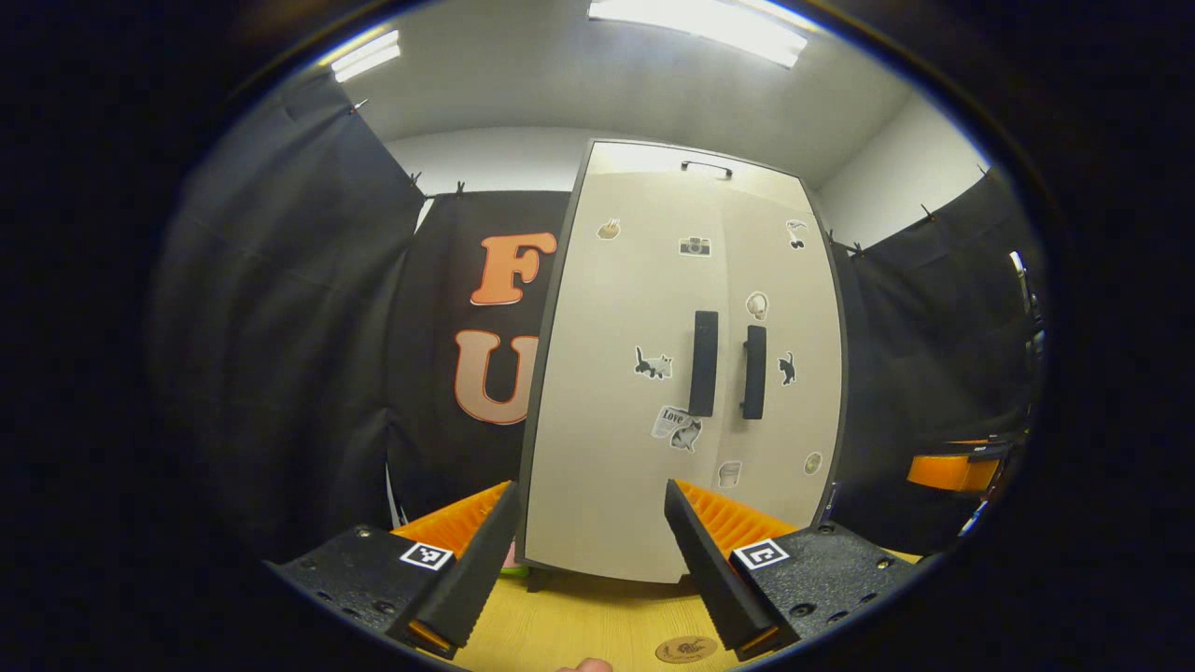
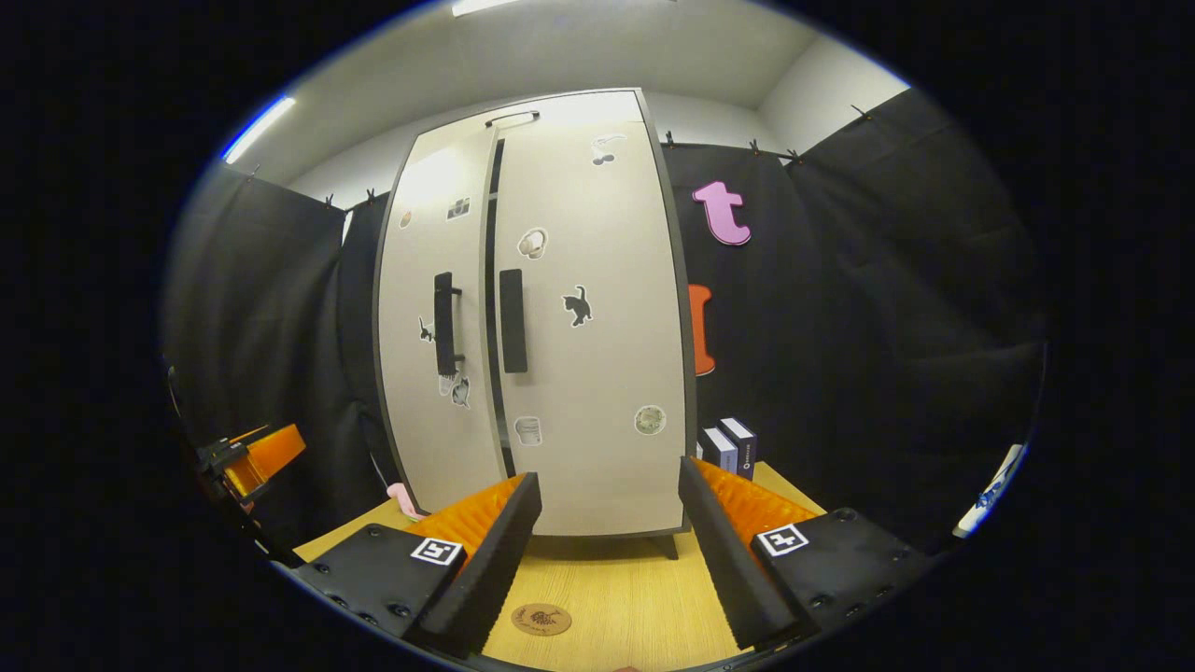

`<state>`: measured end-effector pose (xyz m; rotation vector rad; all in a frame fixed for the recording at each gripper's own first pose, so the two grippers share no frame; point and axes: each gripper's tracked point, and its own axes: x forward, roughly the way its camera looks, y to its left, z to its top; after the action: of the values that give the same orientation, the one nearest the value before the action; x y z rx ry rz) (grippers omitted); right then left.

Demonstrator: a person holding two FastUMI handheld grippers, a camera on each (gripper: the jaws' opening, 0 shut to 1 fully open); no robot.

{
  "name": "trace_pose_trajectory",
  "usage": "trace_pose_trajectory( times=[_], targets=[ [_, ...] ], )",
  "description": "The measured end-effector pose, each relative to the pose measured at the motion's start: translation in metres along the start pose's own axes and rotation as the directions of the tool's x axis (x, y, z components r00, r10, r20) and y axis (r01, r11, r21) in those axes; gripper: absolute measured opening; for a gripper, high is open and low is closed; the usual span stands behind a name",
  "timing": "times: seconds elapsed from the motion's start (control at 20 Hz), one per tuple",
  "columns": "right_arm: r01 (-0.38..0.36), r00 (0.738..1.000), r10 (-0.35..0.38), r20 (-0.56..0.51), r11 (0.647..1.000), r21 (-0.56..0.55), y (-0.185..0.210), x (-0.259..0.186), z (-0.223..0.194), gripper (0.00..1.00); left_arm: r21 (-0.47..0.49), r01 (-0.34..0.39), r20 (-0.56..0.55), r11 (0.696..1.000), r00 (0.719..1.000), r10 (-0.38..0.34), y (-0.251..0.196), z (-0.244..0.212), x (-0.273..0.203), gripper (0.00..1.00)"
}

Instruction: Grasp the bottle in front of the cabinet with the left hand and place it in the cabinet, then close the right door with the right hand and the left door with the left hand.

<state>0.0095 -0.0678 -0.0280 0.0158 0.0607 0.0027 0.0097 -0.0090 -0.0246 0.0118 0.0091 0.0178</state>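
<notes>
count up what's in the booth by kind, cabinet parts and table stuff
Beige cabinet doors: 2, left and right, both shut
Black vertical door handles: 2
Small upright boxes beside the cabinet: 2
Round brown coaster on the wooden table: 1
Orange and black grippers: 2, left and right, both open
Total: 9

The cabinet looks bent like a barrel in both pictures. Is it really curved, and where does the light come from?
Lens distortion: in the left gripper view the cabinet bows outward, and likewise in the right gripper view. Light comes from ceiling lamps, which leave a bright glare on the cabinet's top in both views; the table beneath it lies in soft shadow. Both pictures are sharp.
</notes>
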Motion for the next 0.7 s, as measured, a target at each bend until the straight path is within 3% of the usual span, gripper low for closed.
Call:
trace_pose_trajectory(
  times=[0.7],
  targets=[
    [-0.005,1.000,0.005,0.013,1.000,-0.007,-0.002,-0.004,0.004,0.98,-0.010,0.022,-0.011,1.000,1.000,-0.022,-0.012,-0.004,-0.004,0.94]
  ],
)
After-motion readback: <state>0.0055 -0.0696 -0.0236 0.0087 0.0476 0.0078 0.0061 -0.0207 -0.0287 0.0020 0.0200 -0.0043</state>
